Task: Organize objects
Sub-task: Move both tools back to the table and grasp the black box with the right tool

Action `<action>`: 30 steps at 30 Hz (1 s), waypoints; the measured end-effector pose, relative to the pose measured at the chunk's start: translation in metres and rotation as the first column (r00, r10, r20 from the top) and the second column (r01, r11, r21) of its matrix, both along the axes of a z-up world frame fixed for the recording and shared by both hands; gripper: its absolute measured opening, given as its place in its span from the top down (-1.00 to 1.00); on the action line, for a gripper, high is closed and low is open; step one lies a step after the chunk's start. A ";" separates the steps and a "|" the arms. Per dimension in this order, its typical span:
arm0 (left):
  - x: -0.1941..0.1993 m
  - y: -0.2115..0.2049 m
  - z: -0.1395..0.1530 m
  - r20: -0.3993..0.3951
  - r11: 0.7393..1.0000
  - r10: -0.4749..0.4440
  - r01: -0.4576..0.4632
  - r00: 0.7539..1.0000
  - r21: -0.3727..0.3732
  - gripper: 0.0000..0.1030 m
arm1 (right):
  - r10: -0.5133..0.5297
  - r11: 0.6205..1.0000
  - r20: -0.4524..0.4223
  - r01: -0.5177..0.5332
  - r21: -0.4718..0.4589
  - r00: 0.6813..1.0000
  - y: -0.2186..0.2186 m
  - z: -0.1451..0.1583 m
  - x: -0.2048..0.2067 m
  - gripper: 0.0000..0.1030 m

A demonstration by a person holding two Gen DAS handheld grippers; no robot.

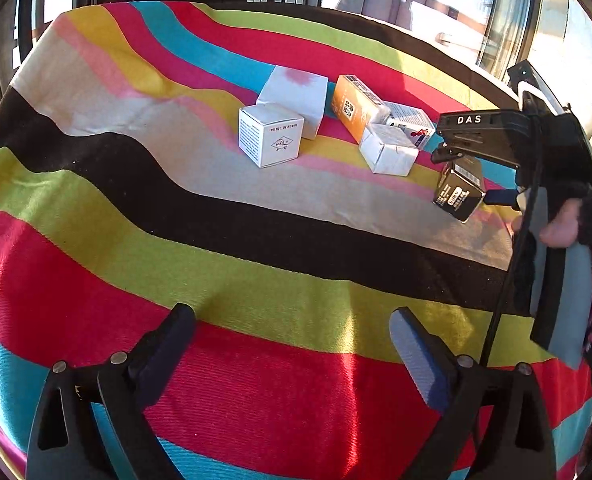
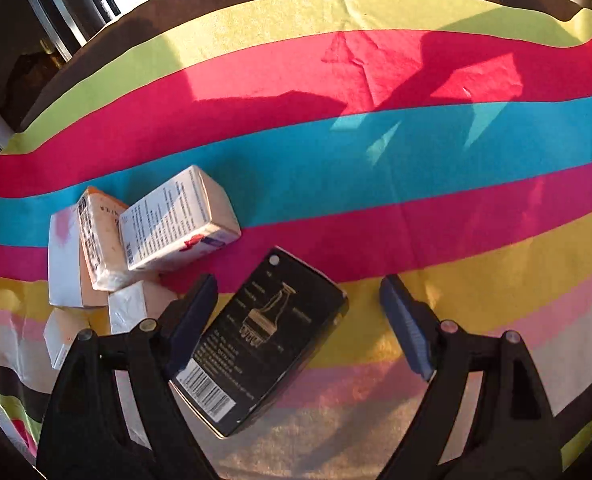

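Sunlight falls across a striped cloth point(image 1: 143, 216) covering the worktop, where white and orange boxes point(image 1: 296, 120) sit bunched toward the far edge, seemingly as the gathering spot. The right gripper point(image 2: 300, 320) stands apart around a black box point(image 2: 263, 340), one finger point(image 2: 191, 320) touching it, unclamped. The left gripper point(image 1: 291, 344) hangs spread and empty near the close edge.

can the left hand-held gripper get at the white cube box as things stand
Probably yes. The left hand-held gripper is open and empty, and only bare striped cloth lies between it and the white cube box, whose near faces are unobstructed.
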State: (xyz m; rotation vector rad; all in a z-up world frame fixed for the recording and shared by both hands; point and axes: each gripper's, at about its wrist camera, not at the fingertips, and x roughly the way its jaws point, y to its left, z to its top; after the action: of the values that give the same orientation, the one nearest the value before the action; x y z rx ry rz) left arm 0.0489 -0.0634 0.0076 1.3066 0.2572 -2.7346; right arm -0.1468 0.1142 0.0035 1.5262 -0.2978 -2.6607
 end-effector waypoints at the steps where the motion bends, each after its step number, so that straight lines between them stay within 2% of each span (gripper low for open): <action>1: 0.000 -0.001 0.000 -0.001 1.000 0.001 -0.001 1.000 0.002 -0.92 | 0.013 1.000 -0.009 -0.012 0.015 1.000 -0.004 0.000 0.008 -0.68; 5: 0.000 -0.002 0.000 -0.003 1.000 0.005 -0.005 1.000 0.005 -0.92 | 0.121 0.983 -0.064 -0.110 0.147 0.991 -0.022 -0.003 0.036 -0.68; 9: -0.001 -0.001 -0.001 0.003 1.000 0.002 -0.002 1.000 -0.003 -0.94 | 0.204 0.970 -0.111 -0.185 0.156 0.973 -0.019 -0.003 0.045 -0.65; 11: -0.002 0.000 -0.001 0.011 1.000 -0.002 0.002 1.000 -0.014 -0.97 | 0.238 0.961 -0.131 -0.213 0.177 0.962 -0.012 0.000 0.047 -0.04; 12: -0.002 0.001 -0.001 0.018 1.000 -0.006 0.007 1.000 -0.020 -0.99 | 0.256 0.958 -0.131 -0.234 0.167 0.958 -0.006 0.003 0.048 0.17; 14: -0.005 0.005 -0.002 0.036 0.999 -0.010 0.012 0.999 -0.045 -0.99 | 0.278 0.956 -0.121 -0.262 0.129 0.953 0.012 0.004 0.054 0.18; 17: -0.014 0.013 -0.003 0.092 0.995 -0.004 0.012 0.996 -0.094 -0.99 | 0.314 0.941 -0.122 -0.293 0.168 0.941 0.039 0.008 0.078 0.18; 19: -0.029 0.020 -0.002 0.107 0.998 -0.023 0.030 0.994 -0.063 -0.99 | 0.327 0.936 -0.123 -0.303 0.178 0.937 0.073 0.007 0.103 0.18; 21: -0.052 0.031 -0.003 0.121 0.998 -0.029 0.036 0.992 -0.056 -0.99 | 0.329 0.936 -0.122 -0.306 0.176 0.936 0.093 0.007 0.114 0.18; 25: -0.112 0.061 -0.006 0.135 0.995 -0.041 0.054 0.990 -0.089 -0.99 | 0.330 0.935 -0.142 -0.302 0.187 0.933 0.108 0.002 0.137 0.17; 27: -0.141 0.071 -0.007 0.127 0.993 -0.039 0.052 0.991 -0.103 -0.99 | 0.335 0.931 -0.152 -0.302 0.202 0.930 0.107 -0.001 0.134 0.16; 28: -0.154 0.073 -0.007 0.126 0.993 -0.022 0.036 0.992 -0.108 -0.99 | 0.335 0.931 -0.153 -0.301 0.207 0.930 0.106 -0.004 0.121 0.16; 30: -0.173 0.072 -0.009 0.120 0.996 0.012 -0.001 0.993 -0.089 -0.95 | 0.333 0.932 -0.152 -0.301 0.201 0.930 0.105 -0.005 0.118 0.16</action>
State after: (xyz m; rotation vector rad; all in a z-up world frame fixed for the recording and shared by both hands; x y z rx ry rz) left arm -0.1245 0.0083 -0.0010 1.4369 0.1286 -2.6165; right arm -0.0289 0.2195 -0.0013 1.2263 0.1857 -2.5896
